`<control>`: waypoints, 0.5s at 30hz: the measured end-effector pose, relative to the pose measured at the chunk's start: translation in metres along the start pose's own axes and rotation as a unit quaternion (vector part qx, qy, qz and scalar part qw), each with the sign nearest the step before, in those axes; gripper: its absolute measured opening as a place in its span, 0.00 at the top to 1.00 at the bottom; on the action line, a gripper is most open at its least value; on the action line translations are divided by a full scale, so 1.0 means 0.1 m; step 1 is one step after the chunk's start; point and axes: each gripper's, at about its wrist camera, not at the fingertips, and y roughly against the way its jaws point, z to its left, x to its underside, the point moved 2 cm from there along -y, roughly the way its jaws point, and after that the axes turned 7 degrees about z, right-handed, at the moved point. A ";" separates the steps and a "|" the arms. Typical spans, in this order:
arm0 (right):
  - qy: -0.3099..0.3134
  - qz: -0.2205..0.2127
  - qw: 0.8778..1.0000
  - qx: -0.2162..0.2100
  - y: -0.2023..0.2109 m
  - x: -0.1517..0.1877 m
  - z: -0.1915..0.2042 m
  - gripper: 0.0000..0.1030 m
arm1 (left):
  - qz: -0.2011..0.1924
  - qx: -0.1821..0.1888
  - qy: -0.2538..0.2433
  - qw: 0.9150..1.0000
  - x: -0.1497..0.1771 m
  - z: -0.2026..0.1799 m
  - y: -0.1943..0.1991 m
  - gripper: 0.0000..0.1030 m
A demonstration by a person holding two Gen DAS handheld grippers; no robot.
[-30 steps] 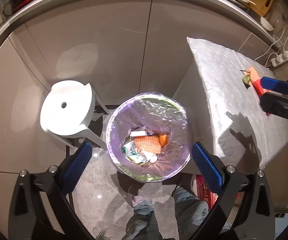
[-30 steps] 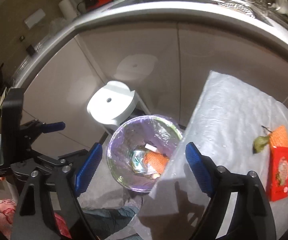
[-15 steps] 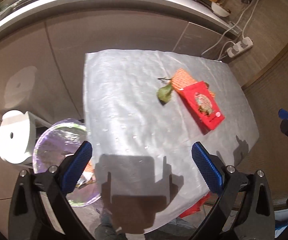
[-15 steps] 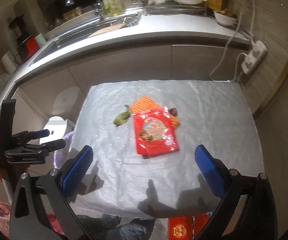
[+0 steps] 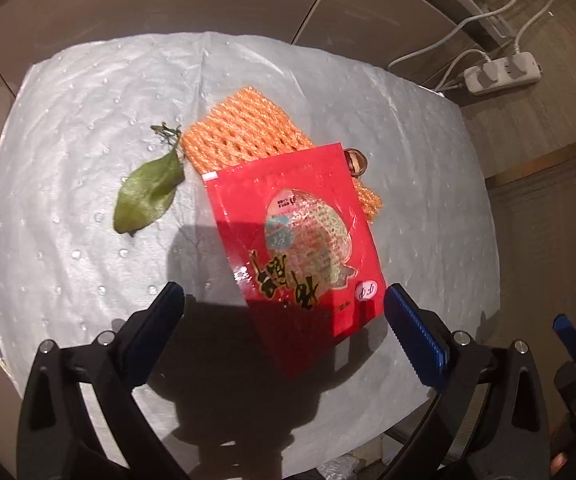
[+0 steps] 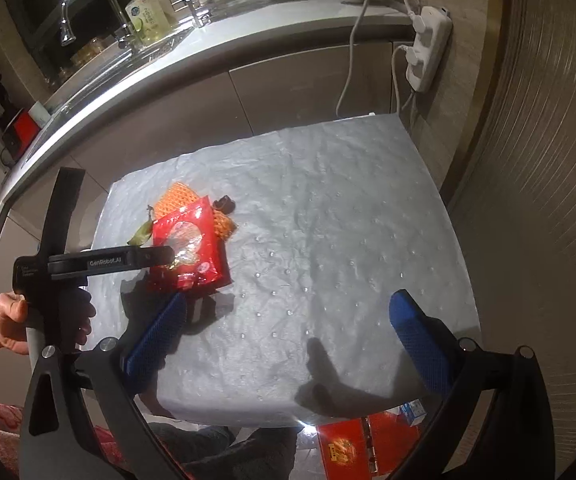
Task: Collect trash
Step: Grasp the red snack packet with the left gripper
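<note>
Two grippers are spread apart, holding nothing: the left gripper (image 5: 283, 312) hovers over the red packet (image 5: 300, 236), which lies on orange foam net (image 5: 243, 128) near the counter's (image 6: 348, 220) left edge; the right gripper (image 6: 288, 320) hovers near the front edge.

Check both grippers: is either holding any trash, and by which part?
Neither. The left gripper and right gripper are open and empty; the red wrapper lies on the table.

The desk (image 5: 428, 168) was covered in a crinkled white sheet dotted with small bumps. On it lay an orange foam net (image 5: 243, 128), with a red packet (image 5: 304, 236) overlapping its near side. A green leaf (image 5: 147, 192) lay just beside the net's left edge. A small brown piece (image 5: 356, 160) sat touching the packet's far right corner.
</note>
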 end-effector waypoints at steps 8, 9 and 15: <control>-0.008 0.014 1.000 -0.025 -0.17 -0.08 -0.27 0.02 | 0.028 -0.014 0.060 0.998 -0.12 -0.17 -0.26 0.14; -0.007 0.014 1.000 -0.027 -0.19 -0.10 -0.29 0.02 | 0.024 -0.019 0.056 0.998 -0.13 -0.19 -0.25 0.23; -0.002 0.017 0.999 -0.042 -0.29 -0.20 -0.31 0.02 | 0.031 0.008 0.040 0.999 -0.16 -0.17 -0.20 0.82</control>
